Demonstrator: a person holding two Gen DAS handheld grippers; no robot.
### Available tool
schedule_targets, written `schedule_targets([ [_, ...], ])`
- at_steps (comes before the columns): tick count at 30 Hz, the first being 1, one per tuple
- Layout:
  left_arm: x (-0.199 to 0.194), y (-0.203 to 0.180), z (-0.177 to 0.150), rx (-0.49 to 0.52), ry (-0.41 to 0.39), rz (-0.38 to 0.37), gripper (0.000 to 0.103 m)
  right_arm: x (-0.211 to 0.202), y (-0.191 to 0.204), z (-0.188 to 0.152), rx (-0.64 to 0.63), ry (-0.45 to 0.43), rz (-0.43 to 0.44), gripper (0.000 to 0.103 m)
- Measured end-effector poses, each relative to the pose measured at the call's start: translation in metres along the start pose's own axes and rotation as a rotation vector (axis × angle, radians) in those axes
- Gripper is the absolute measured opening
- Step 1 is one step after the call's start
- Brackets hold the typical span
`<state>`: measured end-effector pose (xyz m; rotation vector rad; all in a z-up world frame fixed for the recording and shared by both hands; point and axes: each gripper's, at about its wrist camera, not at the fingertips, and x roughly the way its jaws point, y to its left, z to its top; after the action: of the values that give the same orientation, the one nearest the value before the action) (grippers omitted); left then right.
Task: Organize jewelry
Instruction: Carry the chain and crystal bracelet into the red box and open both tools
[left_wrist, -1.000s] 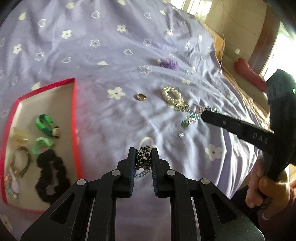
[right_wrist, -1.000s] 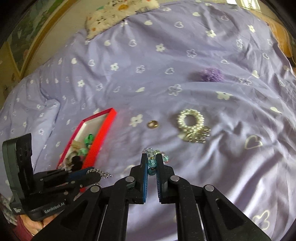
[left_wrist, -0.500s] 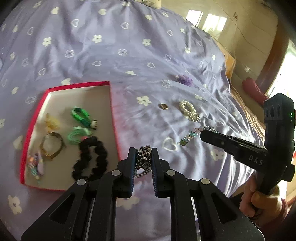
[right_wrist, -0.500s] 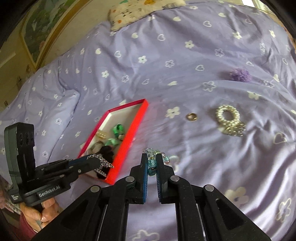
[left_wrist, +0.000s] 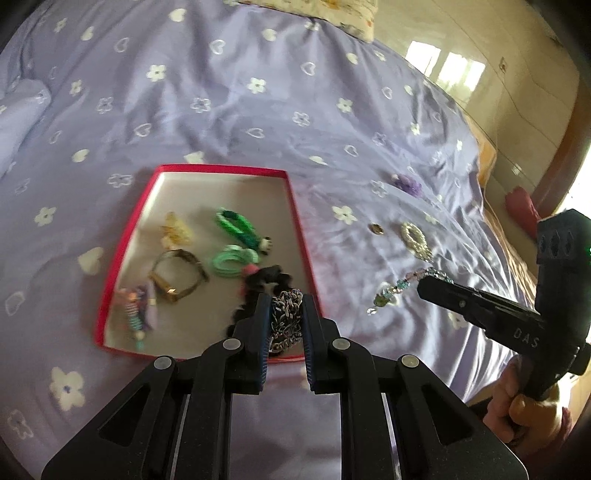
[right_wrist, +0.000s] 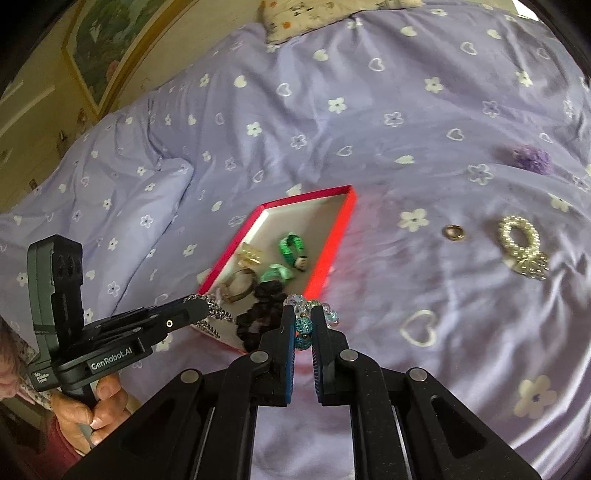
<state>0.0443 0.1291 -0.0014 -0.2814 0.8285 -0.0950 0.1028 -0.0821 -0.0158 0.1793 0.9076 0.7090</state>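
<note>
Both grippers clench jewelry: left gripper (left_wrist: 284, 317) a chain (left_wrist: 285, 321), right gripper (right_wrist: 303, 325) a beaded bracelet (right_wrist: 308, 314); dangling ends could snag the red box (left_wrist: 295, 206) rim

black scrunchie (left_wrist: 258, 284): your left gripper (left_wrist: 286, 317) covers its near half, lower centre.
silver chain (left_wrist: 286, 317): lower links hidden between your fingers.
small charms (left_wrist: 135, 314): lower left of the red box (left_wrist: 221, 169), too blurred to identify.
pillow (left_wrist: 347, 16): cut off at top edge.
</note>
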Motion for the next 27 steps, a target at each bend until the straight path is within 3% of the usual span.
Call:
schedule_targets([
  [15,-0.004,0.058,-0.003,-0.085,-0.004,0.081,0.014,0.038,0.049,0.007,-0.064,0.039,0.071,0.008],
  [27,0.031,0.089,-0.005,-0.105,0.055,0.137,0.014,0.093,0.045,0.004,-0.055,0.132,0.059,0.008],
])
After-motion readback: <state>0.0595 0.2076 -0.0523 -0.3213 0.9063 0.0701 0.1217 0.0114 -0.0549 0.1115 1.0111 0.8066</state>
